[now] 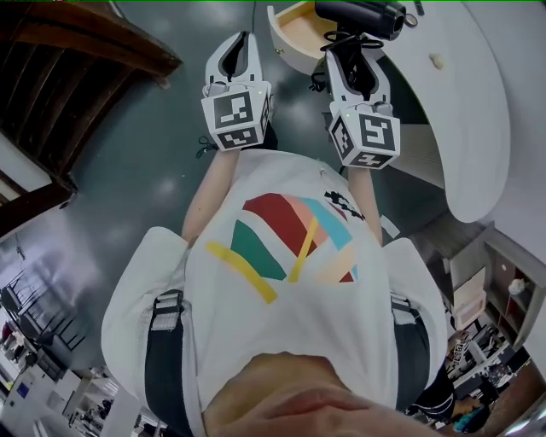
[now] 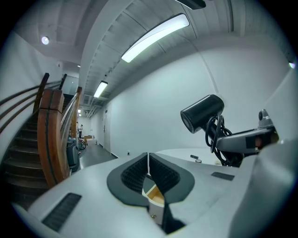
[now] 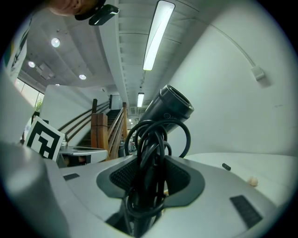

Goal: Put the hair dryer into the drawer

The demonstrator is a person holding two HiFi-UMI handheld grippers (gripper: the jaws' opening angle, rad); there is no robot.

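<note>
The black hair dryer (image 1: 360, 15) is upright with its handle and coiled cord (image 3: 148, 167) clamped between the jaws of my right gripper (image 1: 354, 53), which is shut on it. In the right gripper view its barrel (image 3: 170, 108) tilts up to the right. The open drawer (image 1: 288, 34), white-fronted with a light wood inside, lies just left of the dryer and ahead of both grippers. My left gripper (image 1: 240, 41) is beside the right one, shut, with nothing between its pads (image 2: 148, 160). The left gripper view shows the dryer (image 2: 203, 113) at right and the drawer (image 2: 156, 198) below the jaws.
The drawer belongs to a white rounded counter (image 1: 465, 102) at the right, which carries small loose items (image 3: 252, 181). A wooden staircase (image 1: 85, 47) stands at the left, above dark glossy floor (image 1: 145, 162). A corridor (image 2: 88, 139) runs off behind the stairs.
</note>
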